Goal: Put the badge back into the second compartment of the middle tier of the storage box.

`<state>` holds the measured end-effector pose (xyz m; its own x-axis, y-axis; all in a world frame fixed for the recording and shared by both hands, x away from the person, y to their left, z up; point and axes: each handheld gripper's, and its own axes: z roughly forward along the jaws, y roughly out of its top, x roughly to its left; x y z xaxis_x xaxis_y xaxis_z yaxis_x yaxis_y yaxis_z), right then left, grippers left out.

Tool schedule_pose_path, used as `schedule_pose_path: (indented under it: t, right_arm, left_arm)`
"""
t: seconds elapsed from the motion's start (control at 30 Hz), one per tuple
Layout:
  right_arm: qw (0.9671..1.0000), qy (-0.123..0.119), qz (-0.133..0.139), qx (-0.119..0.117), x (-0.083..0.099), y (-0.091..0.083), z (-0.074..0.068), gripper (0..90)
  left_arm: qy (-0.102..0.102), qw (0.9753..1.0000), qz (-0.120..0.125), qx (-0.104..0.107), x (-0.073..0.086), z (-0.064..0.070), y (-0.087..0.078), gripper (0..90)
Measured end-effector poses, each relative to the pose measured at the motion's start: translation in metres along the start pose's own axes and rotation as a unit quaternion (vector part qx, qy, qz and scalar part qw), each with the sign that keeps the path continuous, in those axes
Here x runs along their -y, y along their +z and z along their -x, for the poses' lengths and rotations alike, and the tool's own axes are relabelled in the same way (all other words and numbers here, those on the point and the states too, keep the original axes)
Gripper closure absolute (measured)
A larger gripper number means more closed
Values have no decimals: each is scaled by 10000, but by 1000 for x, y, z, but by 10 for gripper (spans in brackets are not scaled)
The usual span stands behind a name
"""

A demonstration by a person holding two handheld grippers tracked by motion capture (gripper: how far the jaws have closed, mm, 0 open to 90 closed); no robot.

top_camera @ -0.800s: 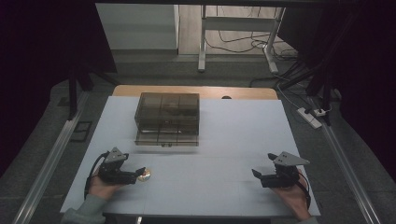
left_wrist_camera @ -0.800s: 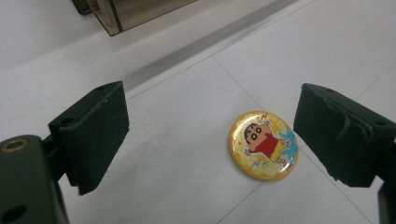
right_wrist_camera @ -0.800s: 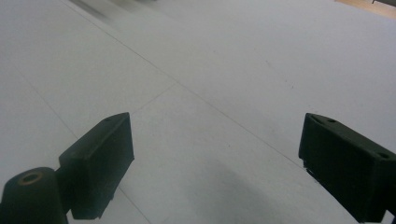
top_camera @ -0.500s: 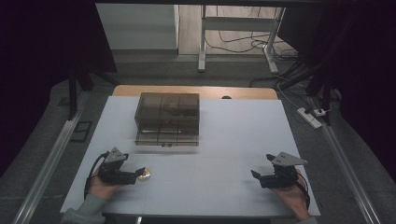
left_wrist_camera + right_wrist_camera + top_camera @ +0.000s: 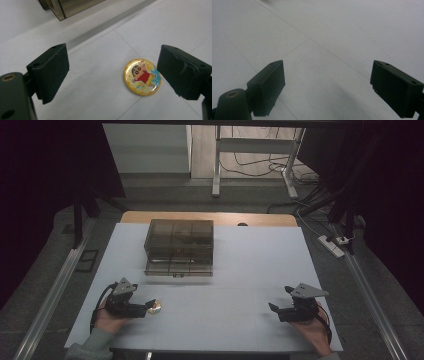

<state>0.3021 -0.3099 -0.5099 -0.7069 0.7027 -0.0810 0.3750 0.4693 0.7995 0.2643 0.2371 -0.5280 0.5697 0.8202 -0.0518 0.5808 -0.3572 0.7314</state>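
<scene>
From above, the white table (image 5: 240, 270) lies wide and bare between the two hands, with a clear compartment box (image 5: 179, 247) set well back toward the far edge; the left gripper (image 5: 148, 307) rests low near the front-left corner, pointing right at a small round badge (image 5: 156, 307), and the right gripper (image 5: 274, 308) sits near the front-right edge, pointing left. In the left gripper view, the jaws stand spread wide over the tabletop, the yellow cartoon badge (image 5: 142, 76) lying flat between them, just beside the right-hand pad (image 5: 182, 72), with the box's corner (image 5: 67, 7) farther off. In the right gripper view, the jaws are likewise spread apart over bare white surface (image 5: 324, 45).

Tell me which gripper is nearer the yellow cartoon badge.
Left. The left gripper has the badge lying between its open jaws; the right gripper hovers far across the table.
</scene>
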Motion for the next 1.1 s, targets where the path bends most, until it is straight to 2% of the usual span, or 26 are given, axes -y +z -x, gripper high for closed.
schedule_pose_path:
  t: [0.37, 0.5, 0.73, 1.1]
  right_arm:
    - [10000, 8, -1, 25, 0, 1, 0, 132]
    - [10000, 91, 12, 25, 0, 0, 1, 133]
    - [10000, 89, 27, 10, -1, -1, 1, 136]
    - [9999, 114, 23, -18, -1, -1, 1, 140]
  left_arm:
    - [140, 9999, 33, -19, -8, 2, -5, 109]
    - [259, 9997, -23, 4, -14, 5, -6, 109]
    - [442, 9989, -150, 36, -22, 8, -9, 108]
    - [614, 9974, -346, 137, -36, 10, -5, 108]
